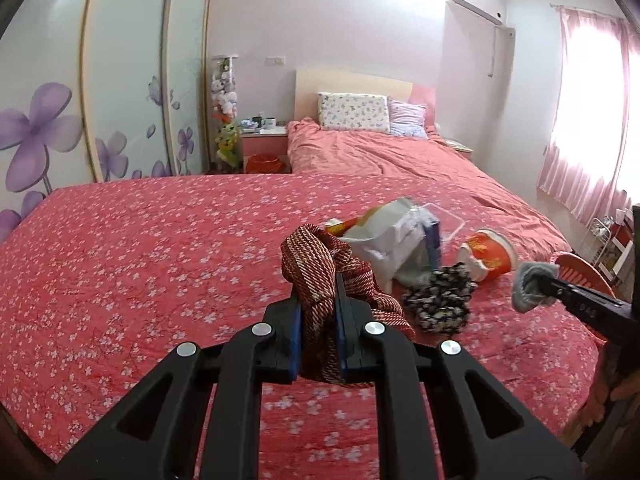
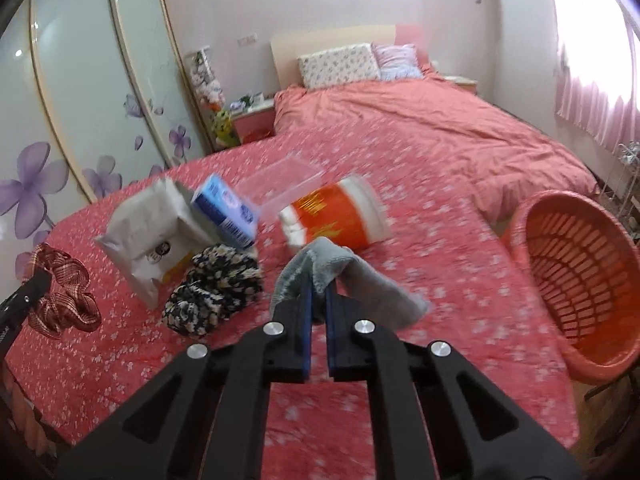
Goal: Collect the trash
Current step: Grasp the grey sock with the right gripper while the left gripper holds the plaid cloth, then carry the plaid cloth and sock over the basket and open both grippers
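My left gripper (image 1: 318,300) is shut on a dark red striped cloth (image 1: 310,264), lifted above the floral bedspread; the same red striped cloth (image 2: 60,292) shows at far left in the right wrist view. My right gripper (image 2: 318,296) is shut on a grey sock (image 2: 344,276), which droops to the right; that grey sock (image 1: 532,286) appears at the right in the left wrist view. On the bed lie an orange paper cup (image 2: 340,216) on its side, a blue carton (image 2: 226,210), a white pouch (image 2: 154,236), a clear plastic tray (image 2: 280,182) and a black floral cloth (image 2: 216,288).
An orange slatted laundry basket (image 2: 580,276) stands off the bed's right edge. The red floral bedspread (image 1: 140,260) stretches wide to the left. A second bed with pillows (image 1: 354,112), a pink nightstand (image 1: 264,142) and a wardrobe with purple flowers (image 1: 40,128) lie beyond.
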`<state>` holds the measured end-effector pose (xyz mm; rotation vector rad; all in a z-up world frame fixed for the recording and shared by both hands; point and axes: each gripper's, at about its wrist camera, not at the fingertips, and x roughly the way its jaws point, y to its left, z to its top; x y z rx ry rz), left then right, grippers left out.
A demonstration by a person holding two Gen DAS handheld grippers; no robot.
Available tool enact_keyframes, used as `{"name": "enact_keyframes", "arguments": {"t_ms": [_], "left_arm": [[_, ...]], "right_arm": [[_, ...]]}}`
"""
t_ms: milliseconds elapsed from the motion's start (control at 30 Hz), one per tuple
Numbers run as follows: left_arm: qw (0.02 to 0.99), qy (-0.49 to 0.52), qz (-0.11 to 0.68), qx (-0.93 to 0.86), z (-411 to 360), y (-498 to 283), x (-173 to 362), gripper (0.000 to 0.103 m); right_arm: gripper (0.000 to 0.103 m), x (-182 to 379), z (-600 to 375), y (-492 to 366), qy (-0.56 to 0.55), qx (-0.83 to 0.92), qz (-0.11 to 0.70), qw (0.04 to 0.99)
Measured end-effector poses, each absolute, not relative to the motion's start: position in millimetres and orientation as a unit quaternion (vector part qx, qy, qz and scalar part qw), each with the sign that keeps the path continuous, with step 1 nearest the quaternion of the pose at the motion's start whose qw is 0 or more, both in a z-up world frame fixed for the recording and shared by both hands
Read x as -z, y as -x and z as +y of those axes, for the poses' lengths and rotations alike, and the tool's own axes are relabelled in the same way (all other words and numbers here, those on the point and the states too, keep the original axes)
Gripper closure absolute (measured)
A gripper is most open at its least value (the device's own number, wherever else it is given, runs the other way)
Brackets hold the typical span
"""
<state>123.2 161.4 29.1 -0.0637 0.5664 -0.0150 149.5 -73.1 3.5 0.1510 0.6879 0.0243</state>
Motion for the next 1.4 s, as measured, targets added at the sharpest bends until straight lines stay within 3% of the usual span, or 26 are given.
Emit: {"name": "enact_keyframes", "arguments": {"t_ms": [367,1400], "left_arm": [[0.962,0.017,0.267,0.06,111,-119,-46,0.09],[0.936,0.019,0.275,0.218,-50,-139,-41,0.09]], "right_arm": [[0.097,-32,-115,-113,-0.073,0.016,0.297,0.952],[0.096,-28,-249,-65,-0.109,0.129,0.252,0.953]]}}
